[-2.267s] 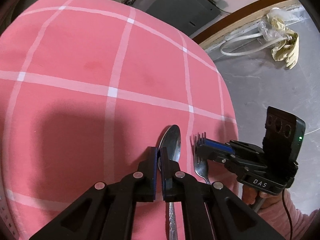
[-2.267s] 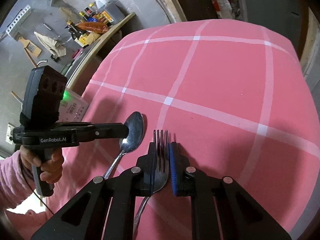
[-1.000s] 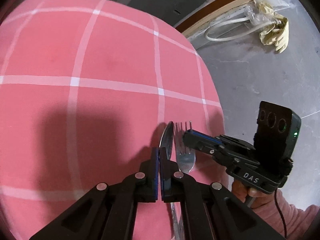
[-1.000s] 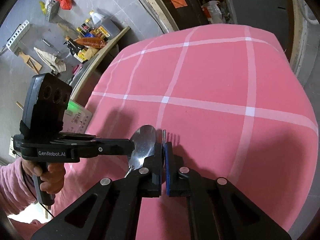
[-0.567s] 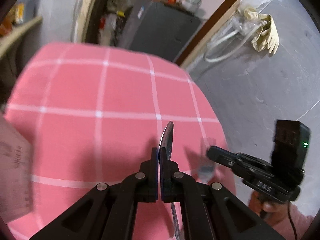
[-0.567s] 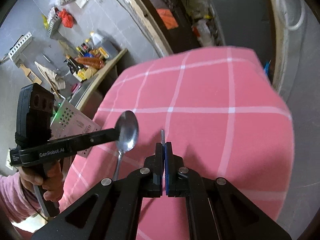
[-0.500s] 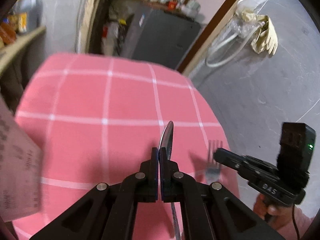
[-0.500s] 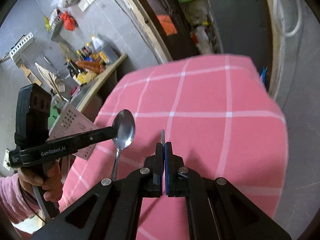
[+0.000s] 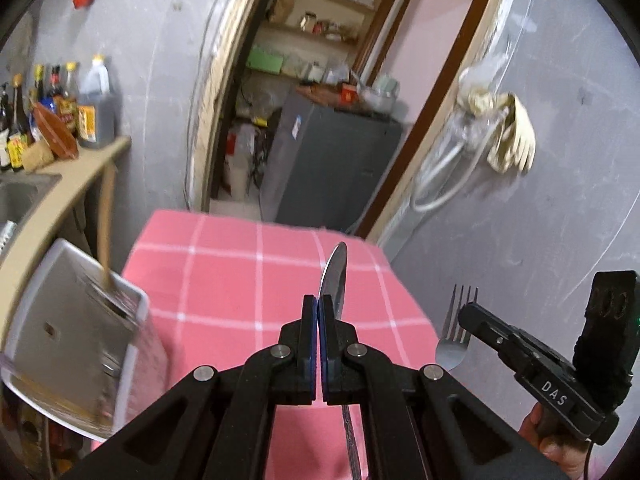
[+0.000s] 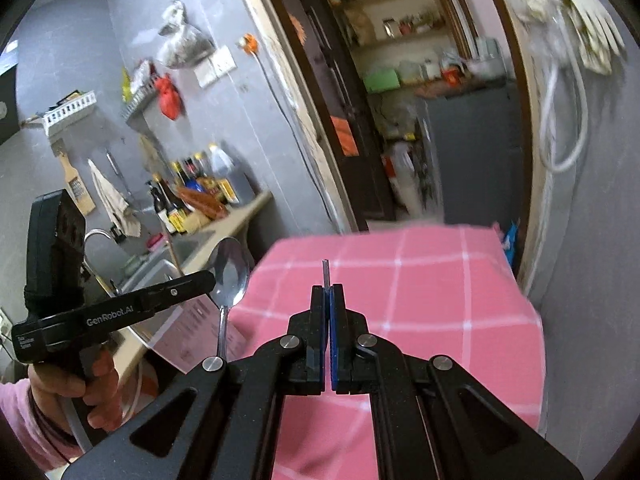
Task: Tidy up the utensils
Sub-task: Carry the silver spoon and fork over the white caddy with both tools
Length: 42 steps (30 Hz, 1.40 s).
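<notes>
Both utensils now off pink-checked worktop (image 9: 224, 280), lifted since pickup. My left gripper (image 9: 318, 312) jaws clamp spoon (image 9: 334, 276); right gripper (image 10: 328, 300) jaws clamp fork (image 9: 454, 340). Metal holder (image 9: 76, 320) left of worktop: likely drop target next.

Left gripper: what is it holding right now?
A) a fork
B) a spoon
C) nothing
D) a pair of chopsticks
B: the left gripper is shut on the spoon, whose bowl sticks out past the closed fingertips; the fork is in the right gripper.
</notes>
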Motion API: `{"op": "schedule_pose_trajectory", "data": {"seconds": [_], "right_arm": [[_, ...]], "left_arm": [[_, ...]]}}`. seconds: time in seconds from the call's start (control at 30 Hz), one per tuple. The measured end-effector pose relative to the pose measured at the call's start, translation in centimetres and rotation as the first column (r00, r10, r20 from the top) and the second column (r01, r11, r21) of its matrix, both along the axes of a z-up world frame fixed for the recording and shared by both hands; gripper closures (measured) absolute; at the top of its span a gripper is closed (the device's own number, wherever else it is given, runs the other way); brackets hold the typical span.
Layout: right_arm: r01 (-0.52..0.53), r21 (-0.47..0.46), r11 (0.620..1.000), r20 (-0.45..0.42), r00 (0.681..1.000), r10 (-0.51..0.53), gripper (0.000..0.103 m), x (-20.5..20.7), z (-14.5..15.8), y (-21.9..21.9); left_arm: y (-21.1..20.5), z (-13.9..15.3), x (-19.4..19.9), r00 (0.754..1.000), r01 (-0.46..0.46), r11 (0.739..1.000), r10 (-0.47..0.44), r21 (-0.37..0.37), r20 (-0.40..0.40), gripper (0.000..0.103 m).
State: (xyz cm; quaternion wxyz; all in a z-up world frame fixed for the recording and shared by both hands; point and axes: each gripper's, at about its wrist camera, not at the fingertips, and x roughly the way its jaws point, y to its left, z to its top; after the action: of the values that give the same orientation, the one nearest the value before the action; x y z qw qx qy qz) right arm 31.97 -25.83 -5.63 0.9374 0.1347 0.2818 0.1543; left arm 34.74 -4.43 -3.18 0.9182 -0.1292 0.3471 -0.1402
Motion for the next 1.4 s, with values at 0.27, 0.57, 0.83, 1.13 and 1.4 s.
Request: {"op": "schedule_pose_trajectory", "data": {"seconds": [0.27, 0.57, 0.83, 1.13, 1.4], "right_arm": [[-0.035, -0.003, 0.999, 0.103, 0.994, 0.035, 0.101, 1.4, 5.4, 4.1], [-0.08, -0.053, 0.995, 0.223, 0.971, 0.09, 0.101, 3.0, 9.1, 11.1], [-0.052, -0.163, 0.985, 0.317, 0.943, 0.102, 0.101, 2.7, 8.1, 17.0], [-0.061, -0.3, 0.952, 0.385, 0.905, 0.18, 0.101, 0.7, 5.5, 22.0], [-0.123, -0.292, 0.949, 0.324, 0.92, 0.219, 0.101, 0.5, 2.9, 22.2]], "left_arm": [[5.5, 5.7, -0.5, 0.992, -0.079, 0.996, 0.083, -0.044, 0.09, 0.102], [12.2, 8.9, -1.8, 0.943, -0.237, 0.971, 0.23, 0.002, 0.242, 0.102], [15.0, 5.9, -2.5, 0.891, -0.34, 0.938, 0.297, 0.072, 0.345, 0.102], [14.9, 1.8, -3.7, 0.866, -0.33, 0.938, 0.256, 0.107, 0.429, 0.101], [15.7, -0.8, -4.6, 0.865, -0.3, 0.951, 0.243, 0.067, 0.438, 0.101]]}}
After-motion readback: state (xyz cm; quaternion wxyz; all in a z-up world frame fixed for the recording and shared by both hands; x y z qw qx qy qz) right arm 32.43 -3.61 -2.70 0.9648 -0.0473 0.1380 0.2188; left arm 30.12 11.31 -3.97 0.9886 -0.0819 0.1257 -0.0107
